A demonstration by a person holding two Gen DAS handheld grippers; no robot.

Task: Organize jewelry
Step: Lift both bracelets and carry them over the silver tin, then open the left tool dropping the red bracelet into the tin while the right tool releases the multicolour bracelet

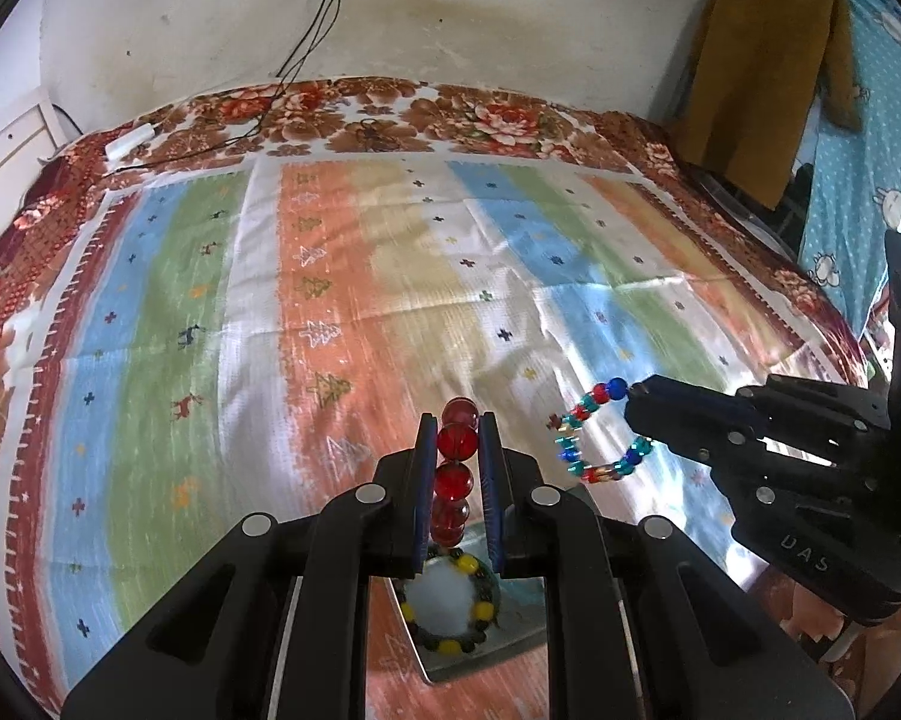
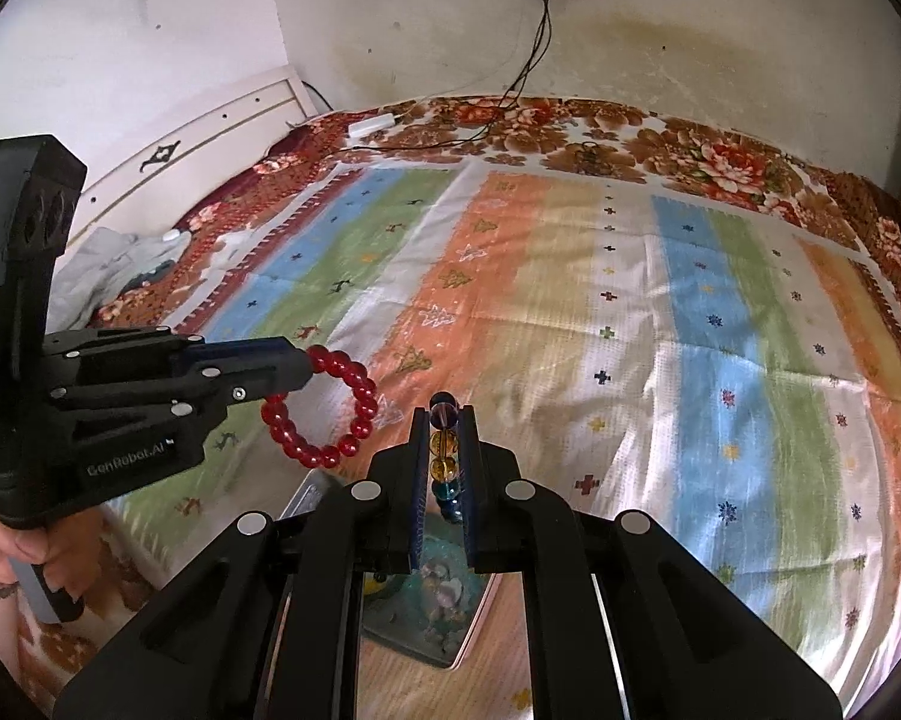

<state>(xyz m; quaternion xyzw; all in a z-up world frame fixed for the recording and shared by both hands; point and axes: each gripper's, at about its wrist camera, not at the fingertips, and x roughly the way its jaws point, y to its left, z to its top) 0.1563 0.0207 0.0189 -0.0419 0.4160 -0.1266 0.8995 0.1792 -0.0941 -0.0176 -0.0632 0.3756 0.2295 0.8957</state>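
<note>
My left gripper [image 1: 456, 438] is shut on a red bead bracelet [image 1: 455, 474] and holds it above the bed; in the right wrist view the left gripper [image 2: 303, 369] carries the bracelet's hanging loop [image 2: 330, 408]. My right gripper [image 2: 444, 426] is shut on a multicoloured bead bracelet [image 2: 444, 456]; in the left wrist view the right gripper [image 1: 633, 393] holds its loop [image 1: 594, 438]. Below the left gripper a tin box [image 1: 450, 660] holds a dark bracelet with yellow beads [image 1: 450, 606]. The box [image 2: 432, 606] also shows under the right gripper.
A striped cloth [image 1: 360, 300] covers the bed over a floral blanket [image 1: 390, 114]. Cables and a white adapter [image 1: 129, 139] lie near the wall. A headboard [image 2: 210, 138] and crumpled clothes [image 2: 114, 264] are at the left. Clothes hang at the right [image 1: 768, 60].
</note>
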